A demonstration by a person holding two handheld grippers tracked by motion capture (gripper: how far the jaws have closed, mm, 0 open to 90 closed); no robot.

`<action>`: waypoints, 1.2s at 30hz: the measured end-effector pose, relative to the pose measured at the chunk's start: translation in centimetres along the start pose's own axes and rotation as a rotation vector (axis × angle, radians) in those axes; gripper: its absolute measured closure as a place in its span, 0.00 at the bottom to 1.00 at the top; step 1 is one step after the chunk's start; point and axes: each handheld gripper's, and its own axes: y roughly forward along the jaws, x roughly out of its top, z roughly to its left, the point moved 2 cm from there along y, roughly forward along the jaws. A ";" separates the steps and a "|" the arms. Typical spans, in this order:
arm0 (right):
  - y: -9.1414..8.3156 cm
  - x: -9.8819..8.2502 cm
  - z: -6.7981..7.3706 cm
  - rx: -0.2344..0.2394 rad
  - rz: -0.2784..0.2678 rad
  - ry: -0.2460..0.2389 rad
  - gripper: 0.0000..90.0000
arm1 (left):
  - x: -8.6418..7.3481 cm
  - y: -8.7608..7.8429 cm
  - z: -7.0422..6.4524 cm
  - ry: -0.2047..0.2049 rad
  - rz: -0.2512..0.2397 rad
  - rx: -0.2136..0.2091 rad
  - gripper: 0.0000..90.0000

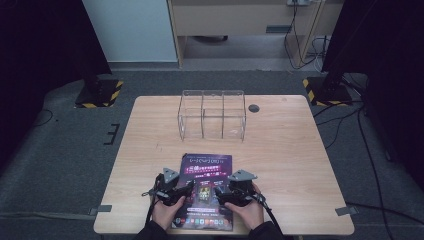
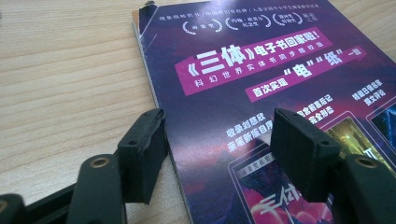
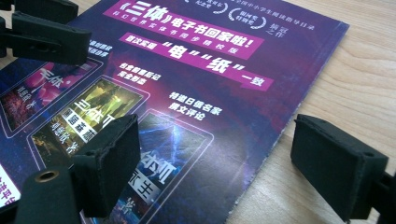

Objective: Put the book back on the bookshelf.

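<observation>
One thin purple book [image 1: 206, 192], flat on the table [image 1: 285, 165] near its front edge, well short of the clear rack [image 1: 212, 121]. Probably light, floppy, glossy-slick; best pinched at the side edges. Left gripper [image 2: 217, 154] open, jaws straddling the book's left edge. Right gripper [image 3: 233, 172] open, straddling its right edge. Smooth pale wood underneath; grey carpet, cables, dark stands beyond the rack.

Bare table [image 1: 290, 150] either side of magazine [image 1: 207, 165]; clear organizer [image 1: 212, 120] beyond, well apart
</observation>
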 end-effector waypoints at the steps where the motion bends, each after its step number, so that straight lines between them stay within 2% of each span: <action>1: 0.1 0.0 0.2 0.001 -0.002 -0.007 0.18 | 0.0 0.0 0.0 0.001 -0.002 0.002 0.38; 10: 0.2 0.1 0.5 -0.002 0.003 -0.004 0.17 | 0.0 0.1 0.0 -0.006 -0.008 -0.005 0.37; 11: 0.2 0.1 0.5 -0.002 0.004 -0.005 0.17 | -0.1 0.0 0.1 -0.034 -0.020 -0.017 0.37; 12: 0.2 0.1 0.5 -0.002 0.004 -0.005 0.17 | -0.1 0.0 0.1 -0.034 -0.020 -0.017 0.37; 13: 0.2 0.1 0.5 0.003 0.008 -0.013 0.16 | -0.1 -0.1 0.4 -0.064 -0.028 -0.032 0.38; 20: 0.2 0.1 0.5 0.003 0.009 -0.016 0.16 | -0.2 -0.3 0.6 -0.104 -0.032 -0.040 0.44; 21: 0.3 0.1 0.5 0.001 0.007 -0.013 0.16 | -0.3 -0.4 0.8 -0.130 -0.032 -0.053 0.45; 22: 0.3 0.1 0.5 0.001 0.007 -0.013 0.16 | -0.3 -0.4 0.8 -0.130 -0.032 -0.053 0.46; 24: 0.3 0.1 0.4 -0.003 0.007 -0.011 0.16 | -0.4 -0.6 1.0 -0.168 -0.038 -0.081 0.47; 31: 0.2 0.1 0.3 -0.011 0.000 0.010 0.19 | -0.6 -0.8 1.3 -0.188 -0.041 -0.117 0.48; 36: 0.1 0.1 0.1 -0.009 -0.007 0.009 0.20 | -0.6 -1.2 1.4 -0.204 -0.066 -0.139 0.52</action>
